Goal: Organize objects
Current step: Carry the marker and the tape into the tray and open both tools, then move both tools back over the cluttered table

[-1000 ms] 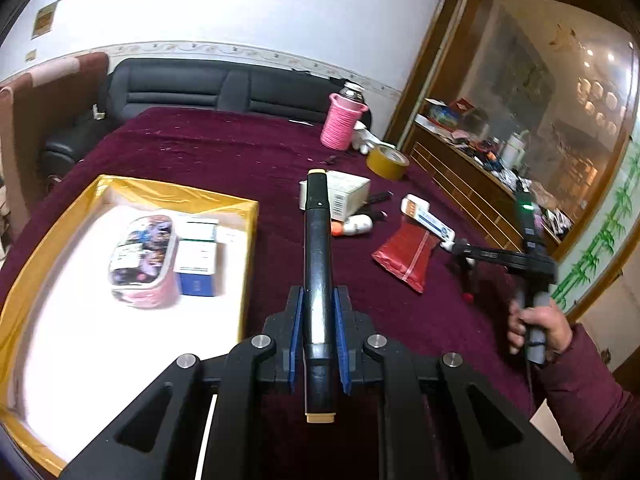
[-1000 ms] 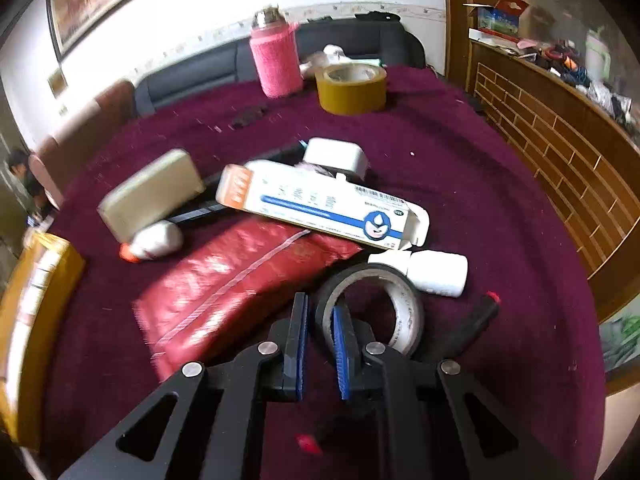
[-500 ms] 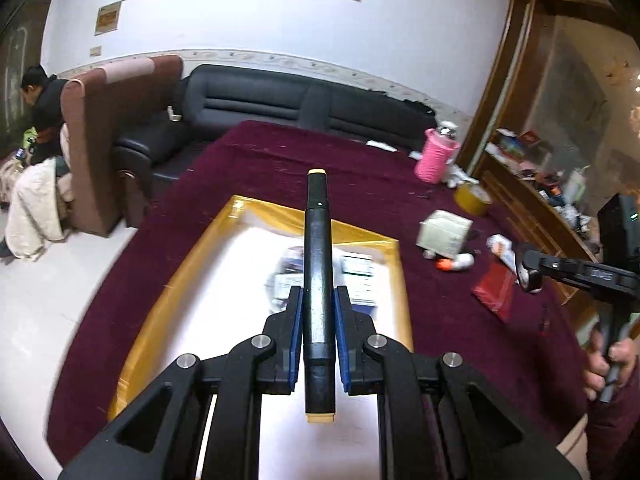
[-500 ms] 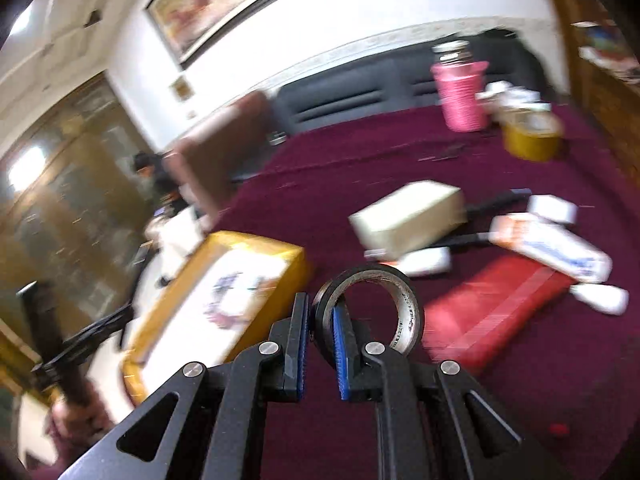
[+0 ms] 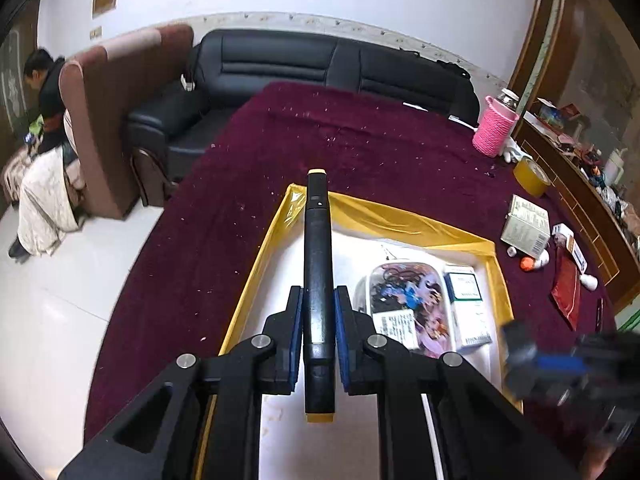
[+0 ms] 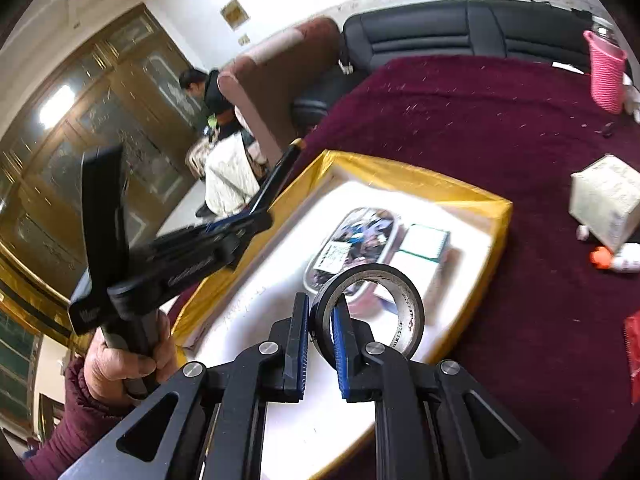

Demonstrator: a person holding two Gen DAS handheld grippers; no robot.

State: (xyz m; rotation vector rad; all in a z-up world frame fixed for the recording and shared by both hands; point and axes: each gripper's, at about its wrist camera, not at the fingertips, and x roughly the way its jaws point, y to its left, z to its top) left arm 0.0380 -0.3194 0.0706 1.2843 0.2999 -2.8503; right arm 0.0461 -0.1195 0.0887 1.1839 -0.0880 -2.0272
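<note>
Two grippers hover over yellow-rimmed tray (image 5: 420, 222): left gripper (image 5: 316, 334) clenches black marker (image 5: 317, 264), right gripper (image 6: 320, 344) pinches tape roll (image 6: 370, 312). Patterned pouch (image 5: 404, 300) and white box (image 5: 466, 306) occupy tray's right half.

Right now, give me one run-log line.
left gripper: shut on marker | right gripper: shut on tape roll | both over yellow tray | nothing released

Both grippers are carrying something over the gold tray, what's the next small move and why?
Probably lower the left hand-held gripper and release the marker onto the bare white floor of the tray. It is shut on the marker above that spot, left of the pouch. The right hand-held gripper, holding the tape, can follow.
</note>
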